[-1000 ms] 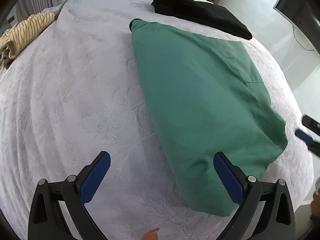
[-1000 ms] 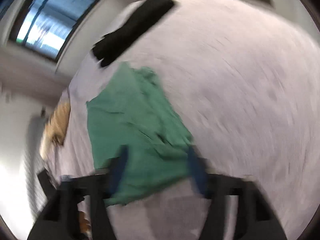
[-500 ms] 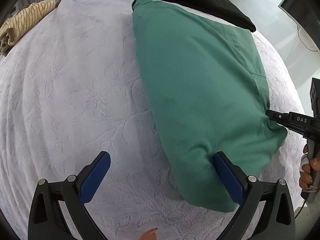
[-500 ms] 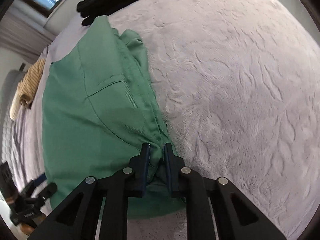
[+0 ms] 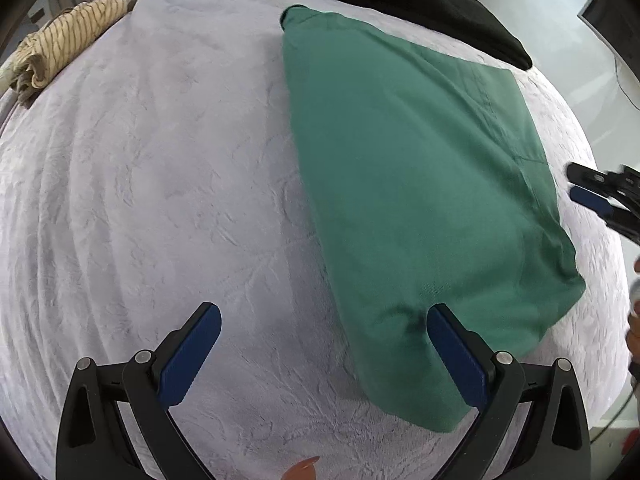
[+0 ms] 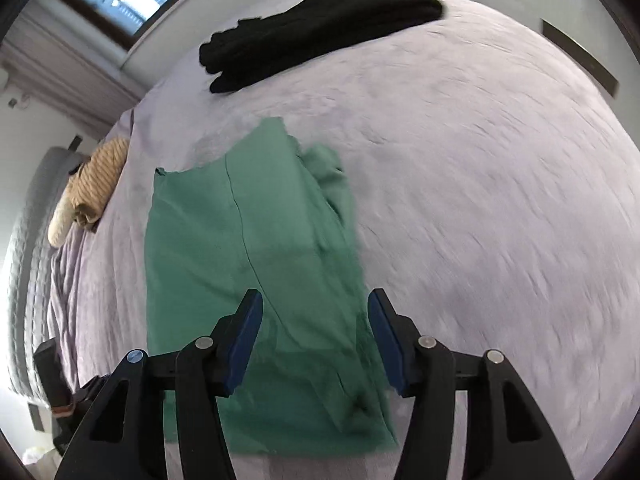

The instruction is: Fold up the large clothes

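A green garment (image 5: 420, 184) lies folded flat on the pale bedspread (image 5: 160, 180). It also shows in the right wrist view (image 6: 256, 256), with a bunched part at its far right side. My left gripper (image 5: 324, 340) is open and empty above the bed, its right finger over the garment's near corner. My right gripper (image 6: 314, 330) is open and empty, raised over the garment's near end. It shows at the right edge of the left wrist view (image 5: 600, 200), beside the garment and apart from it.
A folded black garment (image 5: 432, 4) lies at the far end of the bed, also in the right wrist view (image 6: 316, 24). A rolled striped beige garment (image 5: 60, 48) lies at the far left, also in the right wrist view (image 6: 92, 192). The floor (image 5: 560, 28) is at the right.
My right gripper was shut on the green garment's right edge half a second ago; it has opened, let go and lifted back. The left gripper has stayed open and pulled back slightly.
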A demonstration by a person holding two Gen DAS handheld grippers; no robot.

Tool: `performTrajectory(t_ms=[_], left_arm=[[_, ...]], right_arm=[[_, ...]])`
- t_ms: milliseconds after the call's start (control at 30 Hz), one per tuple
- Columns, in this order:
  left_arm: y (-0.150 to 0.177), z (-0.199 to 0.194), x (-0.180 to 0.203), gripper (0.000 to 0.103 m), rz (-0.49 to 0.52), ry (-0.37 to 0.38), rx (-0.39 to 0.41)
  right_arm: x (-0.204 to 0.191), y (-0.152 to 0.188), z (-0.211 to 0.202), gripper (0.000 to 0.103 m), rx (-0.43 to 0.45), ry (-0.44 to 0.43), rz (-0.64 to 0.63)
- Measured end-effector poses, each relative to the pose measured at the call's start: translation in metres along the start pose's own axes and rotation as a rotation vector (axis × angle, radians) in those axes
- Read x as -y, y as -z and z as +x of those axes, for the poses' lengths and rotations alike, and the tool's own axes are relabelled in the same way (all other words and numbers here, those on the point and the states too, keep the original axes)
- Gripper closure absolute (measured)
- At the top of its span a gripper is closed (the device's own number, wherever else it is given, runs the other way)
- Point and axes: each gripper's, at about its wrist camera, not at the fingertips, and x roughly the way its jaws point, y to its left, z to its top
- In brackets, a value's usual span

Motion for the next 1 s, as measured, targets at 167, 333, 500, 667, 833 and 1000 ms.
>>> performTrajectory(t_ms=[167, 333, 500, 667, 833, 1000], left_arm=[[-0.005, 0.008, 0.003, 0.000, -0.004, -0.033, -0.035], [-0.009, 0.011, 0.011, 0.000, -0.003, -0.047, -0.046], [-0.011, 0.016, 0.010, 0.000, -0.019, -0.040, -0.061], [-0.013, 0.018, 0.010, 0.000, -0.018, -0.047, -0.067], [-0.013, 0.019, 0.011, 0.000, -0.023, -0.042, -0.074], [-0.011, 0.020, 0.009, 0.000, -0.012, -0.050, -0.070]], right_arm=[[0.008, -0.009, 0.051, 0.080, -0.094, 0.106, 0.007], [0.019, -0.008, 0.044, 0.074, -0.086, 0.114, 0.060], [0.027, 0.001, 0.010, 0.070, -0.067, 0.046, 0.097], [0.022, 0.020, -0.005, 0.051, -0.099, -0.003, 0.081], [0.021, 0.032, -0.003, 0.041, -0.141, -0.021, 0.091], [0.022, 0.033, -0.005, 0.036, -0.144, -0.029, 0.088]])
